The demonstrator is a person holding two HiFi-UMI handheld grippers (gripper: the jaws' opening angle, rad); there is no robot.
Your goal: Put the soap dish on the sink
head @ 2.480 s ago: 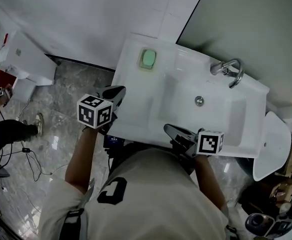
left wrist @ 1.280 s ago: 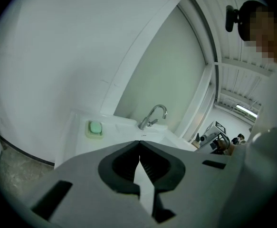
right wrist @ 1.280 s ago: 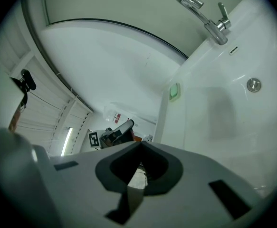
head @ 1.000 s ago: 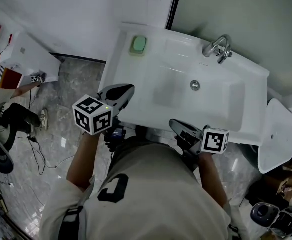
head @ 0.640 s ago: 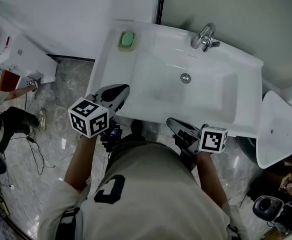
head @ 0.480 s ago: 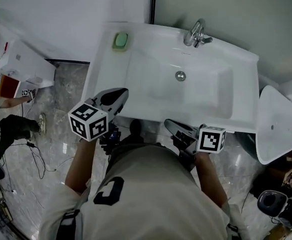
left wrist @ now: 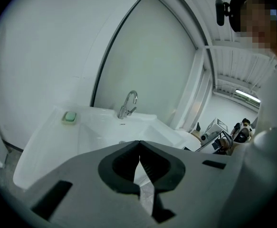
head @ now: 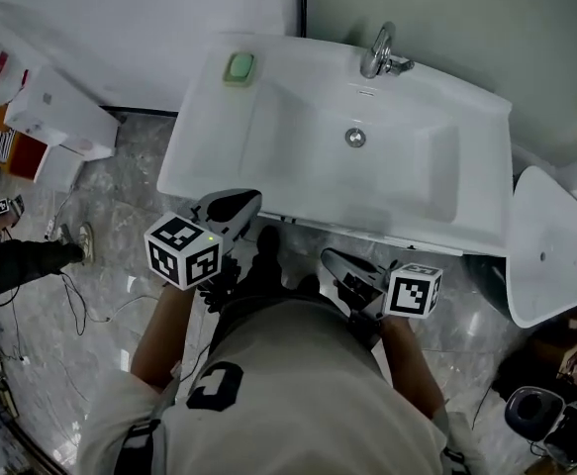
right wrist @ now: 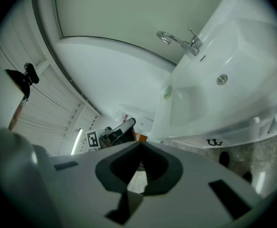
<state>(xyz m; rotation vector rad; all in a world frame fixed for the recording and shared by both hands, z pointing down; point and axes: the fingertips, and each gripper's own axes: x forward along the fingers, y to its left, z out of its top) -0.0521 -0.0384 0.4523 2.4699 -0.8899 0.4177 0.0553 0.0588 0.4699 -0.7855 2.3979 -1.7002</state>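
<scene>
Green against the white ceramic, the soap dish (head: 240, 67) lies on the rim of the sink (head: 191, 146) at its upper left corner, left of the faucet (head: 379, 52). It has kept that corner over the last few seconds.

What has shifted is everything around it. A couple of seconds ago both grippers hung over the sink's front rim. Now the basin has slid up the head view, and the left gripper (head: 239, 203) and right gripper (head: 334, 260) sit below its front edge, over the marble floor (head: 120, 216).

Each gripper's own view shows its jaws pressed together with nothing between them, and the dish small and far off (left wrist: 70, 117).

The placing looks finished. The dish rests where the task wants it, untouched, and the person seems to be backing away.
</scene>
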